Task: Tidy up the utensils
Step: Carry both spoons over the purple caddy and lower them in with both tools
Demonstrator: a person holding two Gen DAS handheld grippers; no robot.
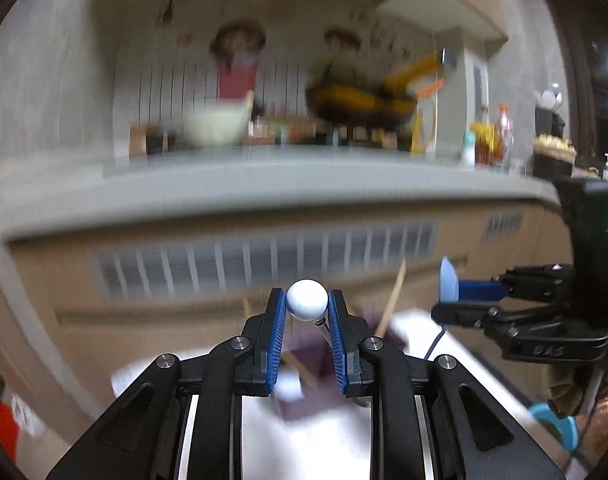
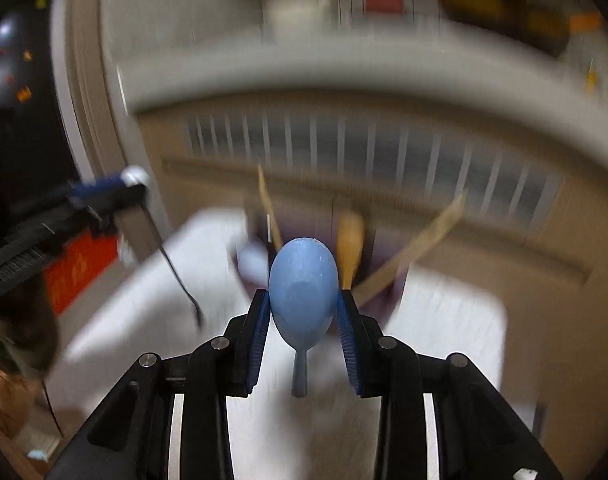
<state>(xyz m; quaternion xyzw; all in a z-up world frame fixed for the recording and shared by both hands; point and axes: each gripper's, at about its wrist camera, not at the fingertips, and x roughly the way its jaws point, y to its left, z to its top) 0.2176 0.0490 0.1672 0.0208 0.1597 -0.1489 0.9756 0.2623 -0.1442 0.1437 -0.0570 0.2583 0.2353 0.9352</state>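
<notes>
Left wrist: left gripper (image 1: 307,306) clamps white-knobbed utensil (image 1: 307,300); right gripper (image 2: 304,306) grips blue spoon (image 2: 304,284).

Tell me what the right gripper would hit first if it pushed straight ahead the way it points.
Probably the dark utensil holder with its wooden utensils on the white table, just beyond the blue spoon the right gripper holds. Blur makes depth uncertain.

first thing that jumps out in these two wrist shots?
The glossy white ball-ended utensil pinched between the left gripper pads, dead centre of the left view. Then the matte blue plastic spoon, bowl up, clamped in the right gripper. Behind it, blurred wooden utensils lean in a dark holder.
</notes>
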